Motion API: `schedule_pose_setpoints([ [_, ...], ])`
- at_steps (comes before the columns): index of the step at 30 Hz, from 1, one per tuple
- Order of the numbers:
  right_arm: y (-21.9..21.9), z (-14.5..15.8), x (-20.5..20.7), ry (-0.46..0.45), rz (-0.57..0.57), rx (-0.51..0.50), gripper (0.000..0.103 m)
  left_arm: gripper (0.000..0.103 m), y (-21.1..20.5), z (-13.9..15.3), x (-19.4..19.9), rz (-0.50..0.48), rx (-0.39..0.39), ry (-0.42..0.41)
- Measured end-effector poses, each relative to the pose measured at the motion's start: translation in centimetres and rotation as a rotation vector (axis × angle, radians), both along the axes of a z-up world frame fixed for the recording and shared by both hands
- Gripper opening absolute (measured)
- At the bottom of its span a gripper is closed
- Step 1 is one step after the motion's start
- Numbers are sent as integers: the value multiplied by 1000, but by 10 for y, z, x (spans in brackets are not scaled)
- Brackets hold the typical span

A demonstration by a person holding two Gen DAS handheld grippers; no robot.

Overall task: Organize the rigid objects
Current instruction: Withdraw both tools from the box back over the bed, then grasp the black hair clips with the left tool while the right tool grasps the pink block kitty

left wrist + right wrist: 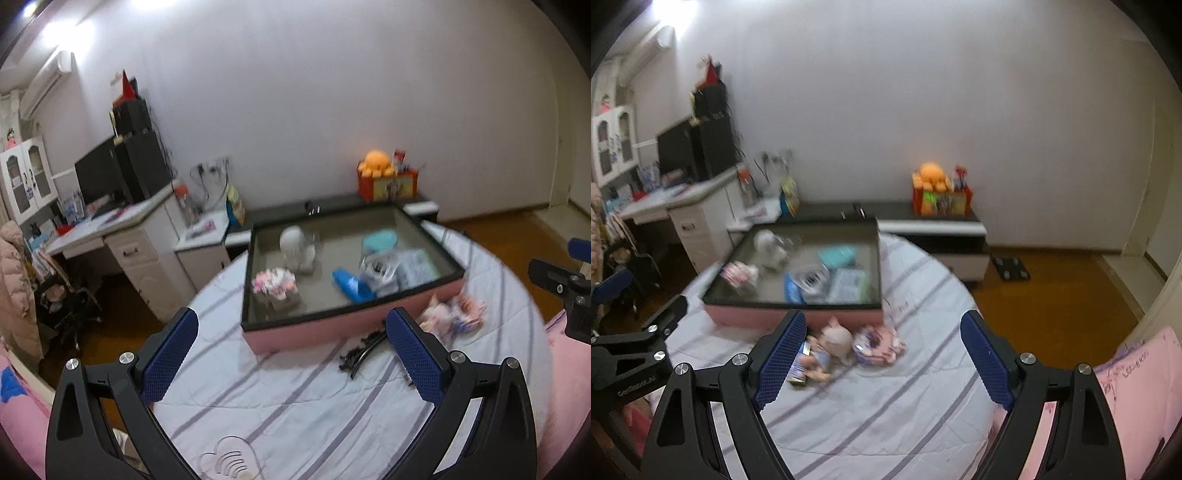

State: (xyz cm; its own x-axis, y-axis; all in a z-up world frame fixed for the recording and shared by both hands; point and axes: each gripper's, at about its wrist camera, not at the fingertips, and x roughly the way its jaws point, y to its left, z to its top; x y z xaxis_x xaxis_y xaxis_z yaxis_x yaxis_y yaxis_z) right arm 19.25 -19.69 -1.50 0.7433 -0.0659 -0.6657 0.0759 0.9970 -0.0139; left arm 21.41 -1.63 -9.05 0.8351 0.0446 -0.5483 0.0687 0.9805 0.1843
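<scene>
From the left wrist view, no writing reads; everything is smeared. The left gripper [291, 325] stands wide apart with nothing between its blue pads, above the striped bedsheet [295, 398]. Ahead sits the pink box [354, 325], holding a white figure [295, 251], a blue item [351, 284] and a teal case [378, 242]. A black hair clip [360, 354] lies just before the box.

From the right wrist view, pale lettering on the other gripper's black body is too blurred to read. The right gripper [882, 332] gapes empty. A doll [831, 343] and a pink packet [877, 343] lie on the sheet, touching the box front.
</scene>
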Motion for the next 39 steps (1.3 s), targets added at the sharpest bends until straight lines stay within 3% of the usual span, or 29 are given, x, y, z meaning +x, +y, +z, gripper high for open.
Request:
schedule_pose_setpoints([
  [7,-14,-67,47,211,-10,7,87,103,-14,-52,41,-16,45,153],
  [13,-15,-108,72,327,7,3,87,103,-24,-83,60,-51,81,243],
  [17,-14,-118,78,354,54,49,88,103,-26,-98,70,-68,72,289],
  [22,-11,-125,87,329,53,9,88,102,-33,-115,83,-101,65,326],
  [25,-14,-125,88,308,65,22,88,89,-30,-116,85,-140,5,346],
  [26,-15,-125,86,303,71,25,84,64,-29,-115,84,-184,-43,366],
  [27,-15,-124,85,297,77,24,74,43,-28,-113,82,-231,-96,383],
  [29,-15,-121,81,287,67,25,61,40,-32,-111,79,-221,-56,375],
  [32,-15,-121,81,292,72,43,61,37,-38,-111,76,-225,-26,364],
  [39,-17,-120,82,299,68,52,62,28,-42,-104,68,-233,-41,368],
])
